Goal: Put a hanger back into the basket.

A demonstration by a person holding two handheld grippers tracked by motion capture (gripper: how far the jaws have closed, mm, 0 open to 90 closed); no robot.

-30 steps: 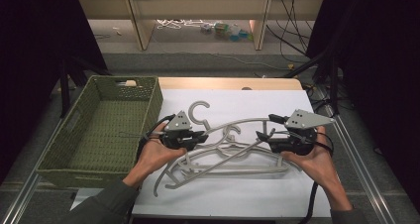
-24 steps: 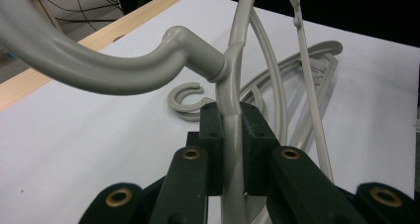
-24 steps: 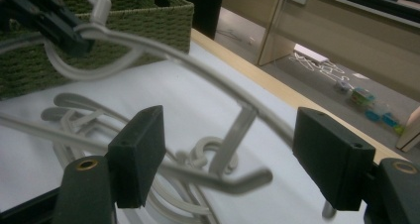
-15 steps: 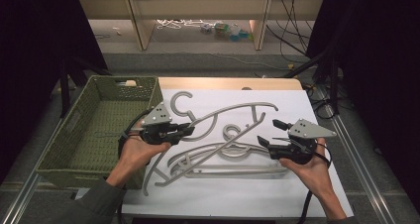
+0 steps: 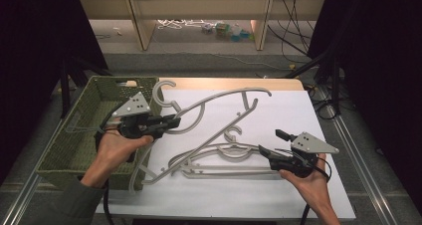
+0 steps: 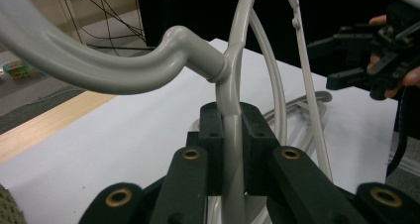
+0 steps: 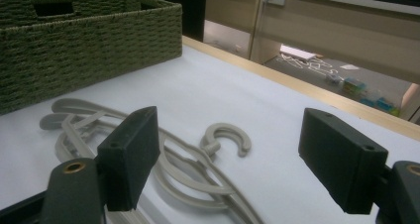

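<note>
We see the left gripper clamped on the neck of a grey plastic clothes hanger, just below its hook, holding it tilted above the white table sheet beside the green woven basket at the left. In the left gripper view the pads pinch that neck. The right gripper, near right, has just been opening; its jaws stand apart with nothing between them, over the flat grey hangers lying on the sheet.
</note>
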